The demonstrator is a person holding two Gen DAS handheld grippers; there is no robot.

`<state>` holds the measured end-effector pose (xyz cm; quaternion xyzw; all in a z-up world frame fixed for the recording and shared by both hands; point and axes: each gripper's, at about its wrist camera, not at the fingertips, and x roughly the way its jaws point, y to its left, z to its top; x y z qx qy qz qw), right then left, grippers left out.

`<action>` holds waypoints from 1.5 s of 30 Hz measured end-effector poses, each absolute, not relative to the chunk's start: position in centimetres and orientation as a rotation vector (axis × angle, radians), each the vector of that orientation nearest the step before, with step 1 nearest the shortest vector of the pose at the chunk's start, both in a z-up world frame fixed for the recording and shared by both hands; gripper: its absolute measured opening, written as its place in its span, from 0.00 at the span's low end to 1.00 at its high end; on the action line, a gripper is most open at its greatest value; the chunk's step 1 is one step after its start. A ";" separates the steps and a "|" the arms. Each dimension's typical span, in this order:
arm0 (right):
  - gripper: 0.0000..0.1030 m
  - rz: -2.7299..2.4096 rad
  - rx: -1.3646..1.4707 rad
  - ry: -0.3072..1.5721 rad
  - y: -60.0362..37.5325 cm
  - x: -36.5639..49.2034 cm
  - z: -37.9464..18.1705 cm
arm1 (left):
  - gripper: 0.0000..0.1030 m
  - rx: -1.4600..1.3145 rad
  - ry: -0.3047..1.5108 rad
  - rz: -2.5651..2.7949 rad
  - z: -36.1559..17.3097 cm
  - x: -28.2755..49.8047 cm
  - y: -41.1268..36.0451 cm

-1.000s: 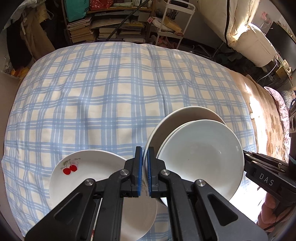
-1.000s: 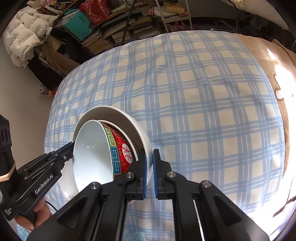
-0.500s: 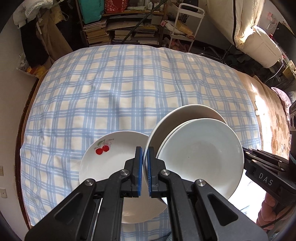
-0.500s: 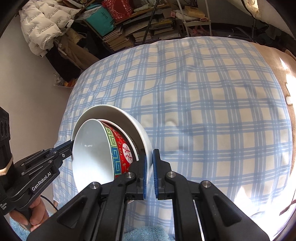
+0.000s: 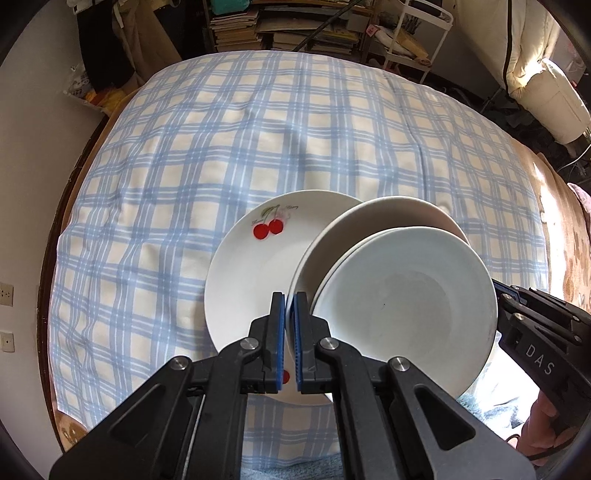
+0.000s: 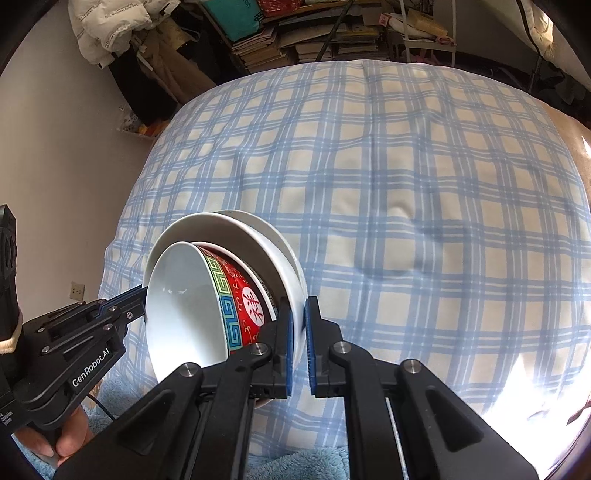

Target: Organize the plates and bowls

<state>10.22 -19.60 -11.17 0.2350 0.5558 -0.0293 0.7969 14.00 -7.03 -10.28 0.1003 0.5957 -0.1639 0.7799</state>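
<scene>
A: Bowl stack [image 5: 402, 295], where are we holding it?

B: We are holding it tilted on edge between both tongs, over the cherry plate [image 5: 251, 280]. From the left wrist, it is hiding that plate's right side.

A: What are we seeing in the stack?

B: We are looking at a red patterned bowl [image 6: 240, 306] nesting inside a larger white dish [image 6: 258, 236].

A: How are the tongs standing?

B: We are pinching the stack's rim with the left gripper [image 5: 290, 343], its blue pads nearly together. We are clamping the opposite rim with the right gripper [image 6: 297, 343], its pads narrow on the white dish's edge. Which dish the left one is biting, we are not managing to tell.

A: And underneath?

B: The cherry plate is lying flat on the blue checked cloth [image 5: 221, 147], and bookshelves [image 5: 295, 26] are standing beyond the cloth's far edge.
</scene>
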 end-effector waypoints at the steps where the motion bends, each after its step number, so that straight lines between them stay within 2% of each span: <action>1: 0.10 -0.059 0.502 1.194 -19.3 10.3 -11.3 | 0.02 0.213 1.290 -0.348 -10.4 14.0 -6.7; 31: 0.10 -0.012 0.496 1.244 -18.0 12.5 -13.3 | 0.04 0.154 1.273 -0.309 -11.9 13.9 -4.6; 38: 0.11 0.007 0.510 1.150 -18.7 12.4 -10.8 | 0.06 0.138 1.215 -0.295 -10.3 13.8 -3.8; 40: 0.13 -0.006 0.509 1.154 -18.9 12.1 -10.9 | 0.09 0.127 1.202 -0.284 -9.9 13.5 -3.3; 42: 0.26 -0.010 0.509 1.157 -19.2 11.8 -11.0 | 0.13 0.129 1.183 -0.273 -9.3 13.1 -3.0; 45: 0.39 -0.019 0.496 1.140 -19.4 11.2 -10.4 | 0.17 0.139 1.141 -0.249 -8.3 12.2 -2.6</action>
